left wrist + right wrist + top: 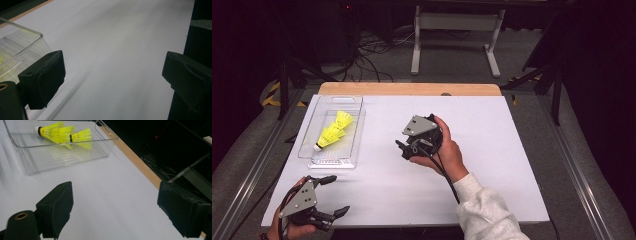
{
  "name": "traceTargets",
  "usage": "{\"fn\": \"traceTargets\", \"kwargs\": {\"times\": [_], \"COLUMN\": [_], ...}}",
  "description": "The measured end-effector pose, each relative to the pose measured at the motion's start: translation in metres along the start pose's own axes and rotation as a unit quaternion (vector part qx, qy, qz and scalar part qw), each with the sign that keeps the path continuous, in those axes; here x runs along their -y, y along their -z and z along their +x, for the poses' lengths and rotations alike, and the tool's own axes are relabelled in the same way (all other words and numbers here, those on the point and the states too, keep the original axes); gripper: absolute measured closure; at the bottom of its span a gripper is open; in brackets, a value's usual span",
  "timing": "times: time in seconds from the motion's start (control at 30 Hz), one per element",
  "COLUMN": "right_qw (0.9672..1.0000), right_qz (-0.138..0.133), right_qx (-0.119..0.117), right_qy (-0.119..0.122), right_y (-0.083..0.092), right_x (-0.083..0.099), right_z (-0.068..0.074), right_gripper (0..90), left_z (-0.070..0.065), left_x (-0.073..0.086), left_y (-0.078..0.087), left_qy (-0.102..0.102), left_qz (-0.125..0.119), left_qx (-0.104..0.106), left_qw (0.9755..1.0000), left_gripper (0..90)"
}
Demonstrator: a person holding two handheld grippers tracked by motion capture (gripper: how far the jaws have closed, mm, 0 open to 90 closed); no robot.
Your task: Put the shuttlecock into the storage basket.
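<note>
- High view: white worktop (492,165) on a table with a wooden strip along its far edge.
- High view: clear plastic tray (355,131) near the far left corner of the worktop, long side running with the left edge.
- High view: yellow shuttlecocks (333,131) lying nested inside the tray, white cork end toward the near side.
- High view: left gripper (335,195) at the near left corner of the worktop, grey plate on top, jaws spread wide, nothing between them.
- High view: right gripper (404,149) held over the middle of the worktop, pointing toward the tray, well apart from it.
- Left gripper view: two black jaws spread, bare white worktop between them; a corner of the tray (23,42) just beside one jaw.
- Right gripper view: right gripper (113,206) with jaws spread wide and nothing between them.
- Right gripper view: tray (32,168) ahead, near the worktop's wooden edge, three yellow shuttlecocks (62,133) nested on their sides within it.
</note>
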State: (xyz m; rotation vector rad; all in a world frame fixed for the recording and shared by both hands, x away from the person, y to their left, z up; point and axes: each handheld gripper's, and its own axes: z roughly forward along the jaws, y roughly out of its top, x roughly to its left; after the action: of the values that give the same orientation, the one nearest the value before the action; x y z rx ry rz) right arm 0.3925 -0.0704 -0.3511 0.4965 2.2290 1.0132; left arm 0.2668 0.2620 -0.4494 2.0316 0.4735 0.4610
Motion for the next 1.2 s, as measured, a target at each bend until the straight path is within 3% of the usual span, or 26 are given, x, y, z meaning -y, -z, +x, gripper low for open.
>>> {"fn": "traceTargets", "kwargs": {"times": [0.6,1.2], "right_qw": [0.9991,0.9986], "right_qz": [0.002,0.009], "right_qx": [0.041,0.052], "right_qy": [0.001,0.008], "right_y": [0.021,0.033], "right_x": [0.019,0.037], "right_z": [-0.007,-0.007], "right_gripper": [12.3,11.8], "left_z": [0.0,0.0], "left_x": [-0.001,-0.001], "left_y": [0.0,-0.001], "left_qy": [-0.002,-0.001], "left_qz": [0.0,-0.001], "left_qx": [-0.001,-0.002], "left_qw": [1.0,1.0], "left_gripper": [5.7,5.7]}}
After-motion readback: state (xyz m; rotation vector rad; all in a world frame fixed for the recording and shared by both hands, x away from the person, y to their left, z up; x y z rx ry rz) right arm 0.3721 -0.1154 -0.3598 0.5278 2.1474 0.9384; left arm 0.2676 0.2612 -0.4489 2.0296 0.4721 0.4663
